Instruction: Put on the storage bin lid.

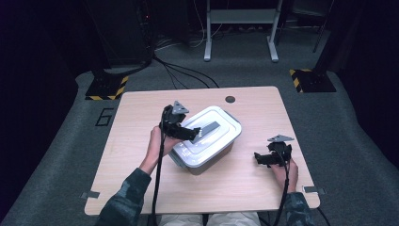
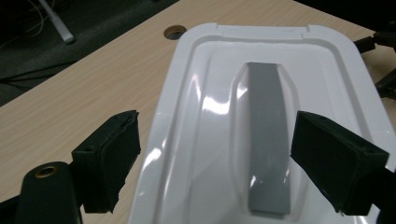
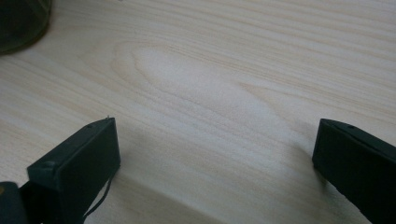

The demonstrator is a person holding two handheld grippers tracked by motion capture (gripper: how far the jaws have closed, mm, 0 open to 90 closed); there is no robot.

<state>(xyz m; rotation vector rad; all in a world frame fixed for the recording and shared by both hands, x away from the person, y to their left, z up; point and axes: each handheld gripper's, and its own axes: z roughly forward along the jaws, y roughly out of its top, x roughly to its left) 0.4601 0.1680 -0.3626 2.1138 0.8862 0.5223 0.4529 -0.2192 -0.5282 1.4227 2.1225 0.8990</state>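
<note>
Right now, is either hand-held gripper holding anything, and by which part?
Nothing is held. The left hand-held gripper stands open over the box lid's grey handle; the right hand-held gripper is open above bare table.

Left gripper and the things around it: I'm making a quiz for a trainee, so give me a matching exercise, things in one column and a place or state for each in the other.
Things:
1. left gripper
2. right gripper
3. grey handle
4. round hole

Places or states:
A. recessed in the white lid of the box
B. near the far edge of the table
C. jaws open over bare wood, right of the box
D. jaws open above the lid, either side of the handle

Pairs: 1-D, 2-C, 3-A, 4-B
</note>
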